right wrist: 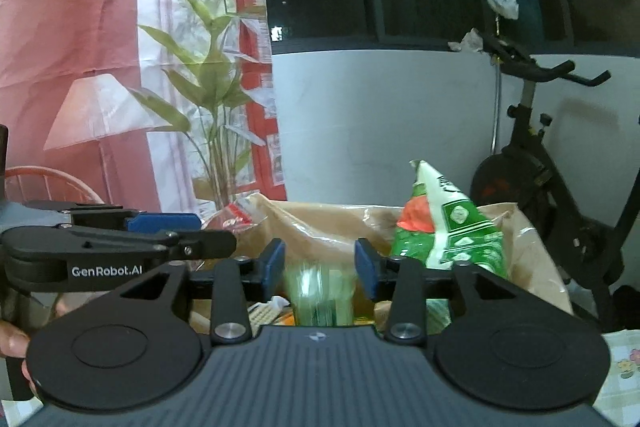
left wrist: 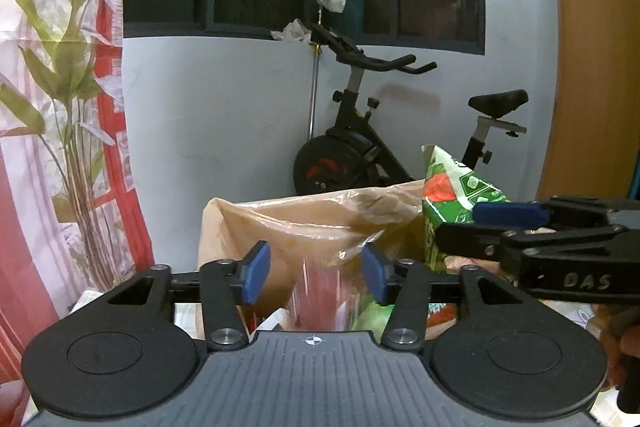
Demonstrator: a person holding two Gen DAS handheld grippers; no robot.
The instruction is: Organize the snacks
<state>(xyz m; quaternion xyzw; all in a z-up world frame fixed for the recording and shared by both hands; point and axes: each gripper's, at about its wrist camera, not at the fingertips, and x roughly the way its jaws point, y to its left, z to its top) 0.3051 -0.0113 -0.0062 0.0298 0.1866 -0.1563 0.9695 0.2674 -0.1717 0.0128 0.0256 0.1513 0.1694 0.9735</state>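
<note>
left gripper [left wrist: 316, 277]: jaws standing apart, a blurred clear-wrapped red pack [left wrist: 320, 295] dropping between the pads, unpinched.
right gripper [right wrist: 320, 269]: jaws parted, a blurred green pack [right wrist: 320, 293] falling free.
brown bag [left wrist: 280, 223]: thin crinkly plastic, mouth gaping, catching snacks.
green pouch [right wrist: 448, 227]: glossy, leaning upright far right inside.

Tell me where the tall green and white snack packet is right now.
The tall green and white snack packet stands upright inside the brown plastic bag, at its right side, just right of the right gripper.

Blurred packets [left wrist: 320, 291] [right wrist: 320, 291] streak between both hand-held grippers' pads.
</note>
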